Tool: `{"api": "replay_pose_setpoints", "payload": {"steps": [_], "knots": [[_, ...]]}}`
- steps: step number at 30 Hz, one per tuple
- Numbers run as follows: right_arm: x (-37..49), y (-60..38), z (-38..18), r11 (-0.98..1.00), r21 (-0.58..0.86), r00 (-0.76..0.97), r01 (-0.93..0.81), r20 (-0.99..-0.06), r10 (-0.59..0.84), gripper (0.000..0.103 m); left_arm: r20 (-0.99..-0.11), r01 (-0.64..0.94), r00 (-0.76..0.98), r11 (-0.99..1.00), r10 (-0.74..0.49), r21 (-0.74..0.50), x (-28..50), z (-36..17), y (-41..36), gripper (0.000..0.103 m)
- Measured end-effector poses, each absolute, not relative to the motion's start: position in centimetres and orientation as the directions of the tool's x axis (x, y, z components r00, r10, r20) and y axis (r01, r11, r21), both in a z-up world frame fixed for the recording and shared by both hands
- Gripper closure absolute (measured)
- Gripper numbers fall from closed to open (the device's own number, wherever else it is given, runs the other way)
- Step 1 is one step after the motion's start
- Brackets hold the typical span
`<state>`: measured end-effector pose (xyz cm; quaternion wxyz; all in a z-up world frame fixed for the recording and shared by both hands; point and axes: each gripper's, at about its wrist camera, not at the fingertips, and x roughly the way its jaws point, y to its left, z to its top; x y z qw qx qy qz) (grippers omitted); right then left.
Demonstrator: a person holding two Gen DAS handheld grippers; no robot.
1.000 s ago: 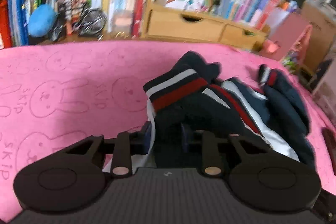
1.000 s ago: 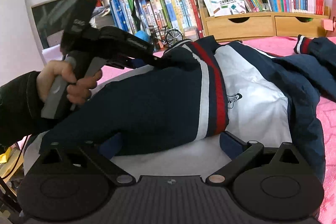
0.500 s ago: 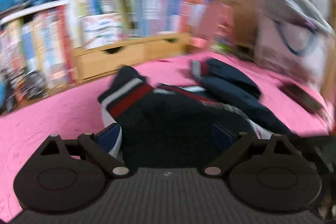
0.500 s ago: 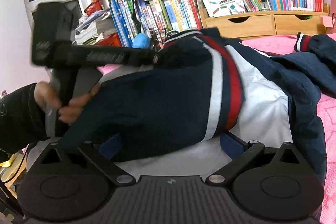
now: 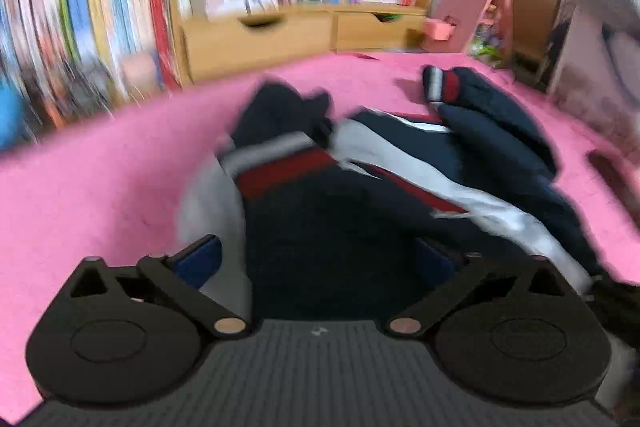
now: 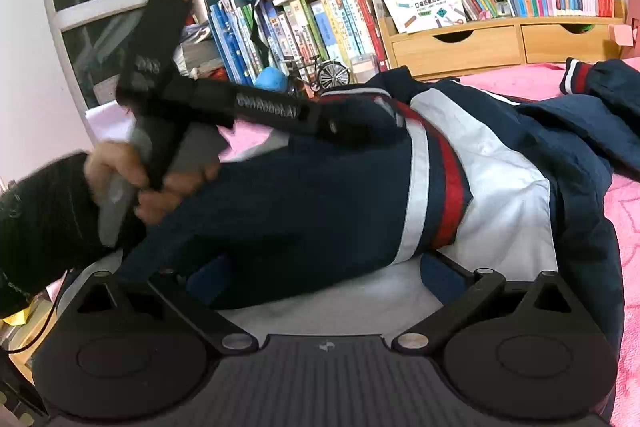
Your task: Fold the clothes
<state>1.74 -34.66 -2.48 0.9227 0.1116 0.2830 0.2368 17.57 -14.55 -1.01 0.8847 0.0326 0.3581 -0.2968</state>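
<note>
On pink blanket (image 5: 100,187) | navy-white-red jacket (image 5: 340,211) rumpled | left claw (image 5: 320,259) opening, right claw (image 6: 320,271) apart

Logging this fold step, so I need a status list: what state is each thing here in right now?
Jacket: lying crumpled on the pink cover, partly folded.
Sleeve cuff: flat on the cover.
Left gripper: jaws opening wide, jacket between them, not pinched.
Right gripper: open over the jacket.
Drawers: closed.

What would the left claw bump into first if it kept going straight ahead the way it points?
Most likely the navy jacket. The left claw is opening, with the jacket's dark fabric right between and ahead of its blue pads. Behind that comes the striped hem, then the pink blanket. Depth is blurry here.
</note>
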Motion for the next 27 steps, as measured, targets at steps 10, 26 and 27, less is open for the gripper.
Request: {"api": "replay_pose_setpoints", "payload": {"steps": [10, 26, 27], "knots": [[1.7, -35.2, -2.3, 0.855, 0.358, 0.725, -0.375, -0.461, 0.511, 0.000, -0.561, 0.698, 0.546, 0.708, -0.622, -0.105, 15.2, 0.1, -16.2, 0.009], [1.8, -34.6, -2.8, 0.872, 0.328, 0.732, -0.364, -0.477, 0.486, 0.000, -0.140, -0.196, 0.967, 0.974, 0.210, 0.109, 17.1, 12.4, 4.4, 0.097], [1.8, -34.5, -2.9, 0.875, 0.324, 0.735, -0.359, -0.480, 0.479, 0.000, -0.121, -0.315, 0.935, 0.936, 0.334, 0.155, 17.8, 12.2, 6.5, 0.096]]}}
